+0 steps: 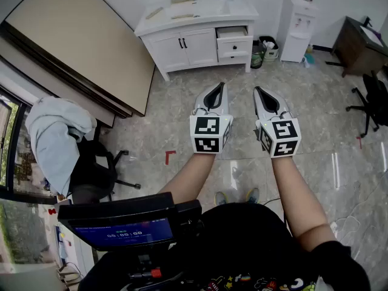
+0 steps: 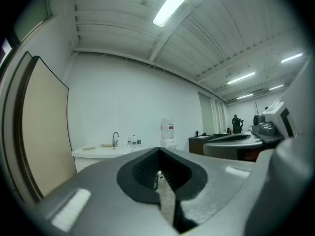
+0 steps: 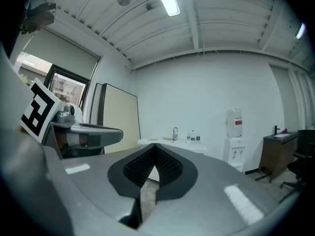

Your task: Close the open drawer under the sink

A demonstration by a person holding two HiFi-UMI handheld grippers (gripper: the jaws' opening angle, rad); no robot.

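A white sink cabinet (image 1: pixel 194 38) stands against the far wall, well ahead of both grippers. Its top right drawer (image 1: pixel 233 33) is pulled out; the drawers below it sit flush. My left gripper (image 1: pixel 219 85) and right gripper (image 1: pixel 257 90) are held side by side at mid-height, pointing toward the cabinet, far from it. Both are shut with nothing between the jaws. In the left gripper view the sink counter (image 2: pixel 101 151) with its faucet shows small beyond the jaw tips (image 2: pixel 158 152). The right gripper view shows the same counter (image 3: pixel 172 142) past its tips (image 3: pixel 156 146).
A water dispenser (image 1: pixel 297 17) and a bin (image 1: pixel 267 47) stand right of the cabinet. A large beige board (image 1: pixel 79 47) leans at the left. An office chair with a cloth (image 1: pixel 60 144) is at near left, a desk (image 1: pixel 361 44) and chair (image 1: pixel 373 102) at right. Grey tiled floor (image 1: pixel 182 108) lies between.
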